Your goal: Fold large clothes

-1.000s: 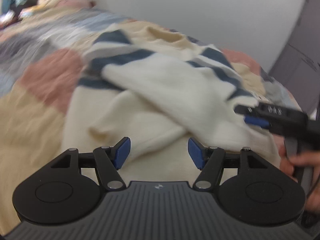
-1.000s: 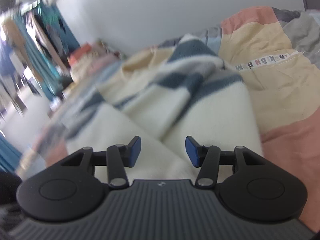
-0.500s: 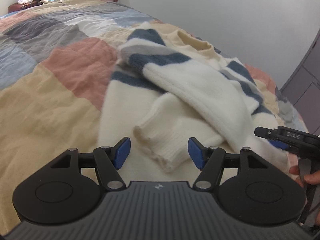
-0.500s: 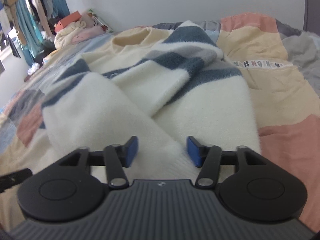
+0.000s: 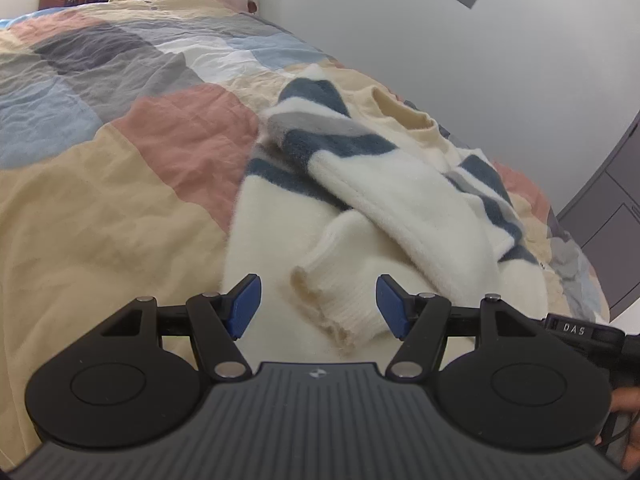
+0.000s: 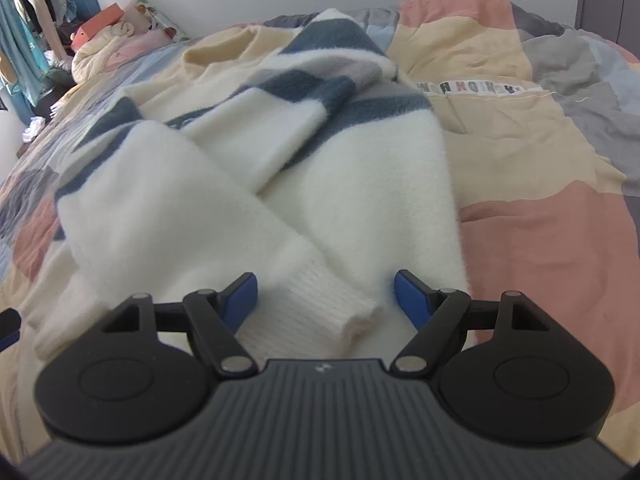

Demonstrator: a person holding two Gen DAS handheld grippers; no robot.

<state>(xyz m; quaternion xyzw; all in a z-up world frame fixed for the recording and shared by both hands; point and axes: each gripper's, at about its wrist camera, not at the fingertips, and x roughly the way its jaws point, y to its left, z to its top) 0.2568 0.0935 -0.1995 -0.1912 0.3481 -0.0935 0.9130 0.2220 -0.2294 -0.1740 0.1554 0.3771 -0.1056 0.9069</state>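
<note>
Cream, blue-striped sweater [image 5: 384, 200] lies on the patchwork bed [image 5: 120, 168], sleeves crossed over its body. Left claw [image 5: 318, 306] and right claw [image 6: 325, 300] hover with fingers spread, each above a ribbed cuff, gripping nothing.

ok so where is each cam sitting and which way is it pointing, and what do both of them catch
Left wrist: rides on the left claw, low over the bed, looking along the sweater toward the grey wall; its open blue fingertips frame a ribbed cuff, and the right claw's body with a hand shows at the right edge.
Right wrist: rides on the right claw, looking up the sweater toward the cluttered far corner, open above the other cuff.
Shared: the same striped sweater with crossed sleeves on the patchwork quilt.
</note>
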